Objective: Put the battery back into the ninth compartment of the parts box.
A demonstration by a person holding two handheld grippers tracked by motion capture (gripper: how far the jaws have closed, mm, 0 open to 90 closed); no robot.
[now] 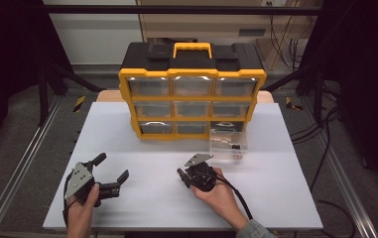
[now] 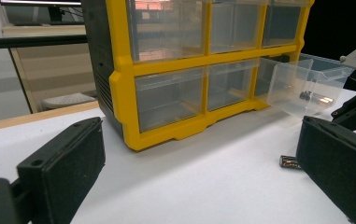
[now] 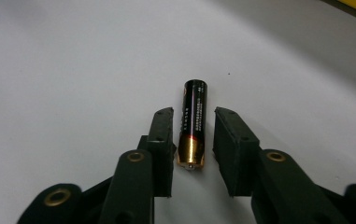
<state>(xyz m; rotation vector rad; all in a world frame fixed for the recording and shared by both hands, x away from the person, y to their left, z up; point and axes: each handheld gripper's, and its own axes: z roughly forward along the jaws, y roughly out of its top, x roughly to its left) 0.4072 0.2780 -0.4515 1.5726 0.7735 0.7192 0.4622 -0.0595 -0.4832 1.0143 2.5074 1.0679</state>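
On the white table (image 1: pixel 142 163), both tools stand apart, the right tool (image 3: pixel 193 128) straddling a black-gold battery (image 3: pixel 193 122) with unreadable print.

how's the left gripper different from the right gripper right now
The left gripper has its jaws spread wide with nothing between them; the right gripper has its jaws nearly closed around a battery on the table, with slight gaps either side. Both are hand-held and low over the white tabletop.

- A white tabletop (image 1: pixel 142 198) was set on a dark floor (image 1: pixel 28 129).
- Metal rails (image 1: pixel 18 173) were seen alongside it.
- Cables (image 1: pixel 320 129) were strewn on the right.
- A pale wall (image 1: pixel 92 34) was lit behind.
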